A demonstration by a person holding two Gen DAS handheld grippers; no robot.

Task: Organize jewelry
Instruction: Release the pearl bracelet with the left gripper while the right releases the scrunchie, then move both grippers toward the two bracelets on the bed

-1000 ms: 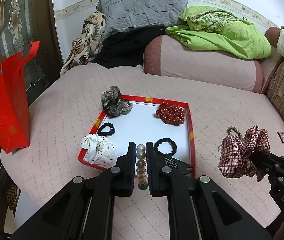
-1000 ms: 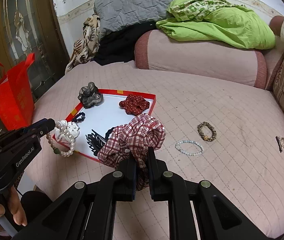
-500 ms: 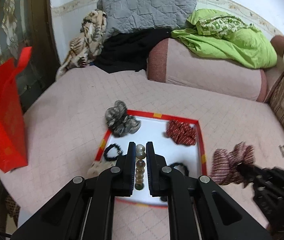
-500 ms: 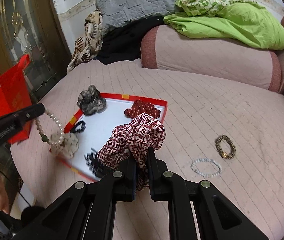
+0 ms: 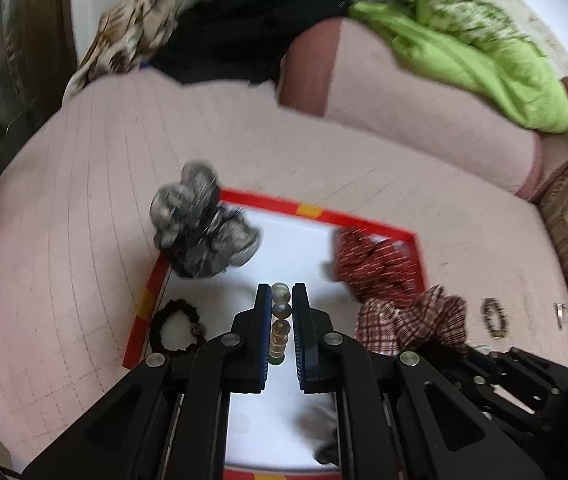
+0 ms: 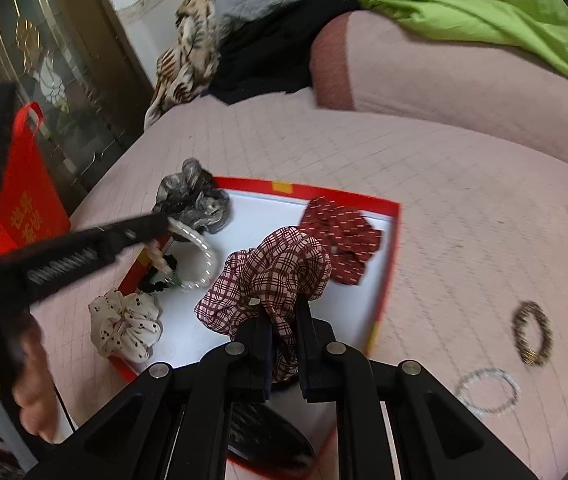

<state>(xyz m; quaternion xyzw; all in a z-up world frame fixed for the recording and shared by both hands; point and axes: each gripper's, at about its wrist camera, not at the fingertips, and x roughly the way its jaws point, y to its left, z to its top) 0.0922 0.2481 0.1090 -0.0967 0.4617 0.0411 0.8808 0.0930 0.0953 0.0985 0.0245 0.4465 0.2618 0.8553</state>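
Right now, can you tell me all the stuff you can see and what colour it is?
tray: 1, red rim, white floor, on the bed
grey scrunchie: 1, grey, on the tray's far left corner
red scrunchie: 1, dark red with white dots, far right in the tray
white scrunchie: 1, white with dark dots, on the tray's left rim
black hair tie: 1, black, left in the tray
plaid scrunchie: 1, red and white, held over the tray
pearl bracelet: 1, white, held over the tray
bracelets: 2, one brown, one clear, on the bed right of the tray
bag: 1, red, left of the bed
bed: 1, pink
left gripper: black, shut on the pearl bracelet
right gripper: black, shut on the plaid scrunchie
hand: 1, on the left gripper's handle
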